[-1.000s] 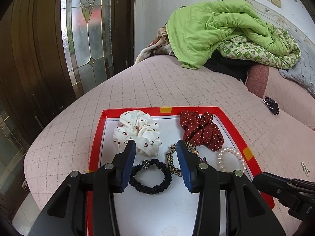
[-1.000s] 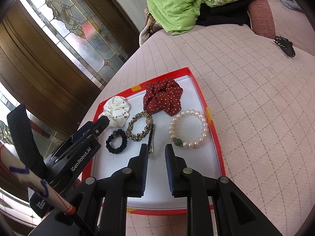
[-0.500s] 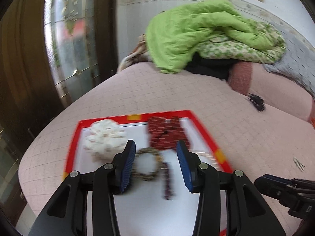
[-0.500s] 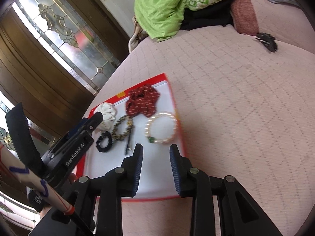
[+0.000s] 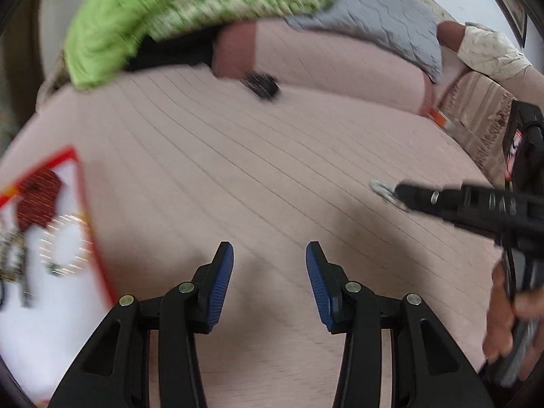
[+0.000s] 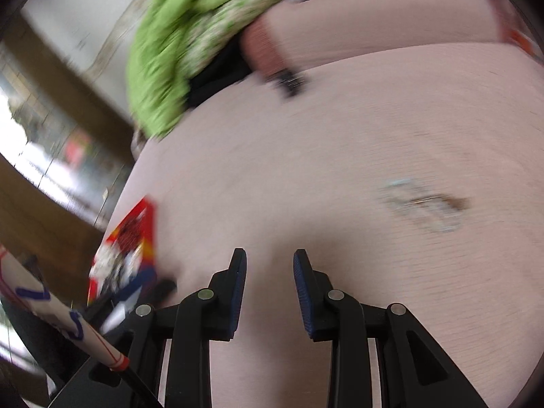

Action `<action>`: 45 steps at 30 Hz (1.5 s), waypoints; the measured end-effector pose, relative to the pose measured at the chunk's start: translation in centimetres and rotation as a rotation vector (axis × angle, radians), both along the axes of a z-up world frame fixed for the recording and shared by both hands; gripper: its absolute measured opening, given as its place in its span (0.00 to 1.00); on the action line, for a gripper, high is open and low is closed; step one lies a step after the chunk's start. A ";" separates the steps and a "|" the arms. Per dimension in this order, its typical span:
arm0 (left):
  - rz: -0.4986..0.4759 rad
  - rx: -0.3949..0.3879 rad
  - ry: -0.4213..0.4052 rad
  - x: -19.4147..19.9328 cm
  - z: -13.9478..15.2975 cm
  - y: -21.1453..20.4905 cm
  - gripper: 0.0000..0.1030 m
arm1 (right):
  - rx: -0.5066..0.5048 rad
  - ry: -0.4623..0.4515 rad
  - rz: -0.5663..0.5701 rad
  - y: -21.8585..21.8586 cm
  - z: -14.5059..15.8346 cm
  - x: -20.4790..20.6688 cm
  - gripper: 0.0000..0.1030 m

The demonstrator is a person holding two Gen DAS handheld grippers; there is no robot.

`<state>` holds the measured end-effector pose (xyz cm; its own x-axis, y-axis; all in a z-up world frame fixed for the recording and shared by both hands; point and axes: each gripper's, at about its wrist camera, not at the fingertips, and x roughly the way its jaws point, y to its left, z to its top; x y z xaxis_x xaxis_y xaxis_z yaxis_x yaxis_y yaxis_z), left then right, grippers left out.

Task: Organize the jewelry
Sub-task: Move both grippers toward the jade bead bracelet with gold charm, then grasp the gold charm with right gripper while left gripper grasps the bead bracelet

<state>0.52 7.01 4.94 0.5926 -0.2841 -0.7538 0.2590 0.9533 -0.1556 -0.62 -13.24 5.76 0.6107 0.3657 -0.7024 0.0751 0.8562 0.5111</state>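
Right wrist: blurred hair clip (image 6: 425, 205) lies beyond the fingers (image 6: 238, 282)

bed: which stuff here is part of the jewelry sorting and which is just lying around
Job:
red-rimmed tray
pearl bracelet
dark red scrunchie
small silvery clips
black hair claw

Lying about:
green blanket
grey quilt
cardboard box

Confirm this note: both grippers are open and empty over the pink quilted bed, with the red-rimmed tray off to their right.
Not quite. The red-rimmed tray lies to their left, as both wrist views show. The left gripper and right gripper are open and empty over the pink quilted bed.
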 end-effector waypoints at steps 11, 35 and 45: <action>0.003 0.050 0.024 1.5 -1.2 -2.2 0.42 | 0.079 0.109 -0.180 -8.8 -4.8 1.5 0.29; 0.011 0.046 0.048 3.1 -1.6 -2.8 0.42 | -0.036 0.069 -0.177 -10.1 -4.5 2.4 0.27; 0.006 0.066 0.052 3.1 -2.0 -3.1 0.42 | -0.302 0.089 -0.064 -5.0 -4.5 5.1 0.25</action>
